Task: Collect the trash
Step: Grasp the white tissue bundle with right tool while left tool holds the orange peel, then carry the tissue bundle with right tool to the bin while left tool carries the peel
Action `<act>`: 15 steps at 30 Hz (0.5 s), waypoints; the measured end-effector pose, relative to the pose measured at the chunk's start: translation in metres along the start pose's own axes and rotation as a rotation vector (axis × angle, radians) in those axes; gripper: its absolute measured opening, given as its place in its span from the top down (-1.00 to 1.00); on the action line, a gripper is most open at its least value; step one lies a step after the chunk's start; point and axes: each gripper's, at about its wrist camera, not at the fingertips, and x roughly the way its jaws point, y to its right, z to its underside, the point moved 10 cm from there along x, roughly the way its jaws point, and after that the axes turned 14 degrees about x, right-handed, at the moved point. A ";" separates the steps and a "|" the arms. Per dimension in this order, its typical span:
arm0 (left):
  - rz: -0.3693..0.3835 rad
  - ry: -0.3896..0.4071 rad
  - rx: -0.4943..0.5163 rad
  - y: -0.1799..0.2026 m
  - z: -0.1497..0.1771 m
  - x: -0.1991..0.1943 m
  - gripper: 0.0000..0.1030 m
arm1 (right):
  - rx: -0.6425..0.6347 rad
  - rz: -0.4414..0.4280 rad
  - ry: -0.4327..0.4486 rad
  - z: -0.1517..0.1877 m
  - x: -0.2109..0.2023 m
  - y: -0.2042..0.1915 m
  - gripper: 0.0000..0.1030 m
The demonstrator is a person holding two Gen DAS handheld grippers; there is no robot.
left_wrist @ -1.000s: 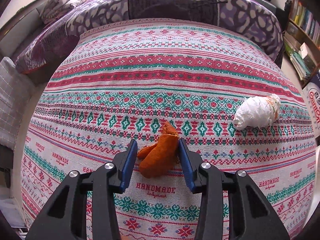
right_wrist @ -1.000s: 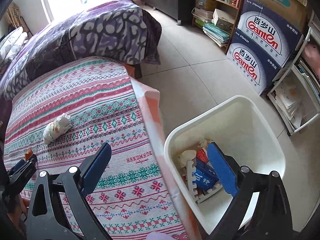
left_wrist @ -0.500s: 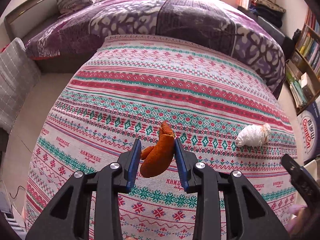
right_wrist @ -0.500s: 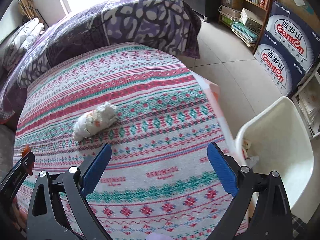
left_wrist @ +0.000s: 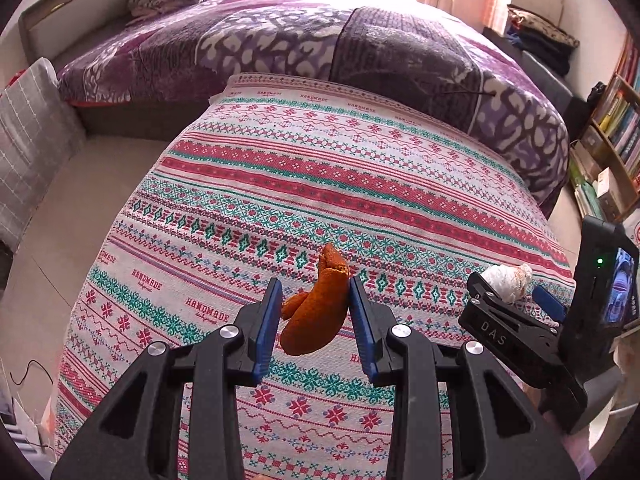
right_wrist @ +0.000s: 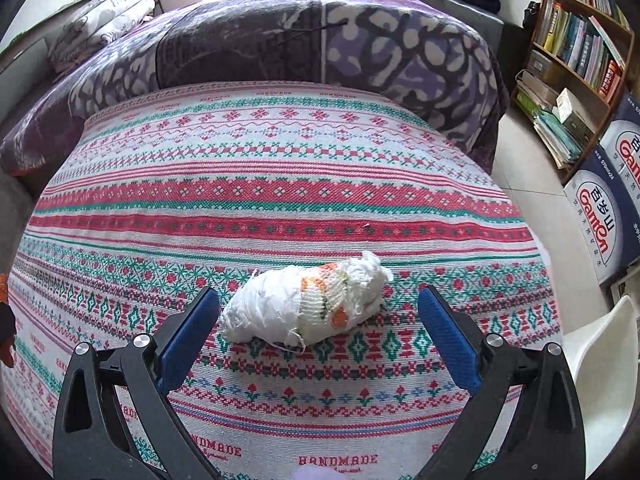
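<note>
Below, each entry is keyed to the two wrist views.

Cloth writing: the patterned cloth over the low counter carries the word "HANDMADE" woven repeatedly along its borders, readable in both views.

Box labels: two dark blue cartons on the floor at right show "Ganten" in red on a white oval, with Chinese characters beside it; smaller print is too small to read.

Gripper marking: in the left wrist view the body of the right gripper bears the letters "DAS", and a small green light glows on its housing.

Left gripper: nearly closed, blue pads pressing both sides of an orange peel, which hangs clear above the cloth.

Right gripper: jaws wide apart, holding nothing; they straddle a white wad of tissue with orange marks, not touching it.

Trash location: the wad lies on the cloth near its right edge; the peel is off the cloth, in the left gripper.

Bin: only the rim of a white bin shows at the right edge of the right wrist view.

Change from earlier frames: the left gripper has narrowed onto the peel and lifted it off the cloth; the right gripper, previously over the bin, is now over the wad.
</note>
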 end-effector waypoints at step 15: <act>-0.070 0.079 -0.019 -0.007 -0.011 -0.023 0.33 | -0.013 -0.070 0.084 -0.024 -0.029 -0.013 -0.02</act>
